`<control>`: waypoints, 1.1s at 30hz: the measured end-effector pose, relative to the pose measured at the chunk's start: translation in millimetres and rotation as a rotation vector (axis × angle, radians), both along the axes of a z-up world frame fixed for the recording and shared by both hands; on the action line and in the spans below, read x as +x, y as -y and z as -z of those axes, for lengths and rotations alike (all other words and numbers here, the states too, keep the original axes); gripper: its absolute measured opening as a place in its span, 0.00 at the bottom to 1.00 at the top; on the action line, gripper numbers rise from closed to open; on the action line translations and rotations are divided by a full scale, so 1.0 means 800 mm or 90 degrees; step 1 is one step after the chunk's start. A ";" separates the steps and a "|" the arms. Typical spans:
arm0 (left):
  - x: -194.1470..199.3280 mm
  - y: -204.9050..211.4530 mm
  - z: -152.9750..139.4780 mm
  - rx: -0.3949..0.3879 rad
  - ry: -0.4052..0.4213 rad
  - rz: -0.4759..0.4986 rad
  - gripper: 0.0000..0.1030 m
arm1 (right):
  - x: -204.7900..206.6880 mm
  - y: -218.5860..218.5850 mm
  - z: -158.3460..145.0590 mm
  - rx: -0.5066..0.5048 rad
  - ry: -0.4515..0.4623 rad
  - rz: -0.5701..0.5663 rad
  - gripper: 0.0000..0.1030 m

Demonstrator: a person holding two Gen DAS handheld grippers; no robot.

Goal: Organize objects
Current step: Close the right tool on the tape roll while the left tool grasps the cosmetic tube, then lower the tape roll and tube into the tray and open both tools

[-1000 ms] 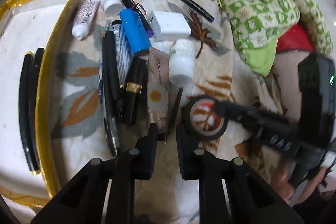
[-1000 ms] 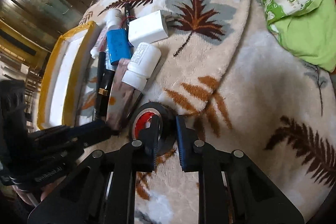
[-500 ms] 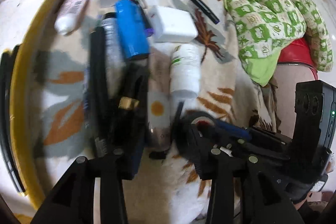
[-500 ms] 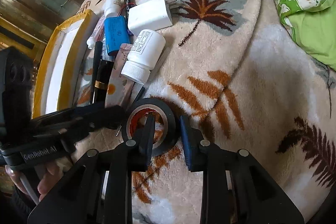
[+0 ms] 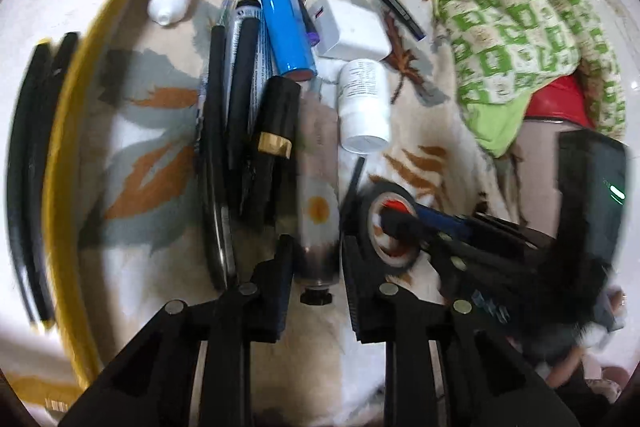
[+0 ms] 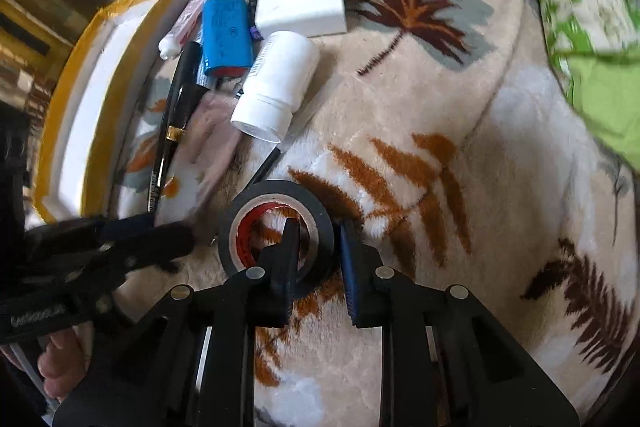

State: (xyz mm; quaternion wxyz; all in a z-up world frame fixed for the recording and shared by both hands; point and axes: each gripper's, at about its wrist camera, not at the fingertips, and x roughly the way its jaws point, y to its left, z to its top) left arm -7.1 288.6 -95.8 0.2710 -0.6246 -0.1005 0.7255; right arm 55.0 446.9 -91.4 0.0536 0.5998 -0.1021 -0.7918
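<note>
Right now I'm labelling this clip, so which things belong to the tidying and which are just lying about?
In the job:
left gripper, astride the cream tube
right gripper, one finger inside the tape roll
yellow-edged tray

Lying about:
green checked cloth
leaf-print blanket

Motion blur softens the print on the cream tube between the left gripper's fingers, so its label cannot be read. The near rim of the tape roll is hidden behind one finger of the right gripper. The tray is cut off at the left edge, and the black sticks inside it are smeared.
</note>
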 end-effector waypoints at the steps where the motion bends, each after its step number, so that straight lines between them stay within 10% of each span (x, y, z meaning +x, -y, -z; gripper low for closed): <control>1: -0.003 -0.004 0.001 -0.001 -0.005 0.006 0.21 | 0.001 0.001 -0.002 0.008 -0.002 0.003 0.15; 18: 0.045 0.149 -0.104 0.136 -0.151 -0.183 0.20 | 0.010 0.072 -0.101 -0.154 -0.079 -0.033 0.15; 33: 0.017 0.294 -0.057 -0.021 -0.132 -0.322 0.20 | -0.062 0.275 -0.065 -0.099 -0.045 -0.188 0.15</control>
